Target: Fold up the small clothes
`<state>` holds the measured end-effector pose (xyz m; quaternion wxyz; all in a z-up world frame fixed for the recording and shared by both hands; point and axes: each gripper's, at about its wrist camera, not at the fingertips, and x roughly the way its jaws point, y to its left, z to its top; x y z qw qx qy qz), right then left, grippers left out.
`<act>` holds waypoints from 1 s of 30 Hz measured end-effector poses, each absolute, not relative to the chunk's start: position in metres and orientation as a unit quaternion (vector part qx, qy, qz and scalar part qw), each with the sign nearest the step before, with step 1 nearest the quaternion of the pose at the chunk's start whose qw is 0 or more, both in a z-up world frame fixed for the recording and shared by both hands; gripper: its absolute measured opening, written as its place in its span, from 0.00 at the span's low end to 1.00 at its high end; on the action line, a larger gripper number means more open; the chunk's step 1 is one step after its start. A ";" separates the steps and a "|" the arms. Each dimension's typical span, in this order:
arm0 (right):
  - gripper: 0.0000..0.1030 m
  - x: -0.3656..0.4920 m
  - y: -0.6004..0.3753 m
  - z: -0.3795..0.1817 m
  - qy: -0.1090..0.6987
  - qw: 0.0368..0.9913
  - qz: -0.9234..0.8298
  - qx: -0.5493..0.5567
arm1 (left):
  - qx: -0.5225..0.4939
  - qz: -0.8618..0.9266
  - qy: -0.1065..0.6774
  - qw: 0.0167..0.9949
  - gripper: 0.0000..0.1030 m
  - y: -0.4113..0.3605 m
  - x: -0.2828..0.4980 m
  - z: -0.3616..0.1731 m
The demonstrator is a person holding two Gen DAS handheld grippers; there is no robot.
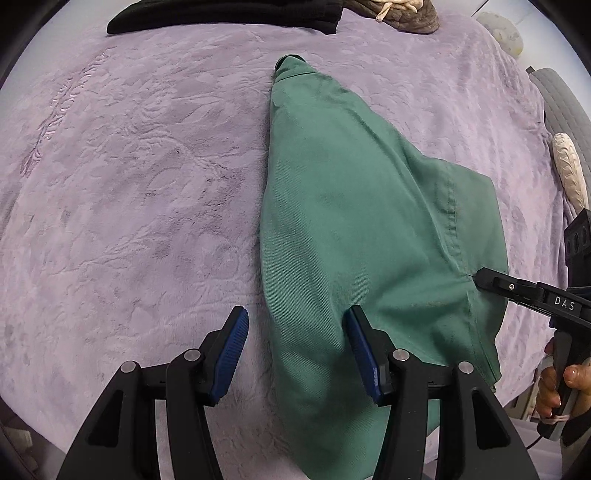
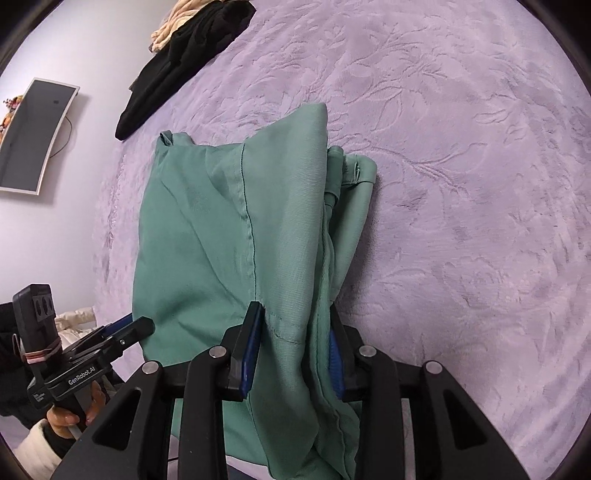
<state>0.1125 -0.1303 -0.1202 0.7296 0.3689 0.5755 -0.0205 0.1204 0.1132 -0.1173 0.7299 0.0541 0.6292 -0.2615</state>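
left claw (image 1: 295, 350): spread, we're holding nothing
right claw (image 2: 295, 347): loosely around green shorts (image 2: 229, 236), can't tell if pinching
risk: fold flops open on blanket (image 2: 461, 184)

The folded garment (image 1: 354, 236) lies on the bedspread (image 1: 129, 184), with a pile of clothes (image 1: 229, 16) beyond it.

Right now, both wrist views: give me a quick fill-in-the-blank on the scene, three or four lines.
1. The garment being folded is ____ in colour.
2. It lies on a ____ textured blanket.
3. The dark clothes at the blanket's far edge are ____.
4. Green fabric runs between the fingers of the ____ gripper.

Missing words: green; purple; black; right
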 end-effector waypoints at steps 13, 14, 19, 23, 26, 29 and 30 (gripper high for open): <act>0.35 0.108 -0.125 -0.108 0.584 0.736 -0.025 0.341 | 0.071 -0.251 0.625 0.736 0.55 0.114 0.115 -0.104; 0.36 0.106 -0.126 -0.107 0.585 0.735 -0.024 0.342 | 0.070 -0.251 0.624 0.736 0.55 0.113 0.113 -0.103; 0.74 0.075 -0.129 -0.108 0.560 0.719 0.025 0.410 | 0.066 -0.262 0.623 0.735 0.55 0.117 0.103 -0.096; 0.74 0.057 -0.123 -0.134 0.579 0.684 0.029 0.443 | 0.070 -0.273 0.634 0.721 0.55 0.117 0.091 -0.103; 0.72 0.056 -0.116 -0.155 0.592 0.657 0.025 0.465 | 0.080 -0.276 0.645 0.708 0.55 0.113 0.083 -0.111; 0.25 0.050 -0.108 -0.155 0.580 0.639 0.041 0.504 | 0.080 -0.295 0.643 0.702 0.55 0.112 0.075 -0.108; 0.25 0.047 -0.105 -0.150 0.574 0.639 0.050 0.509 | 0.081 -0.303 0.639 0.702 0.55 0.113 0.072 -0.106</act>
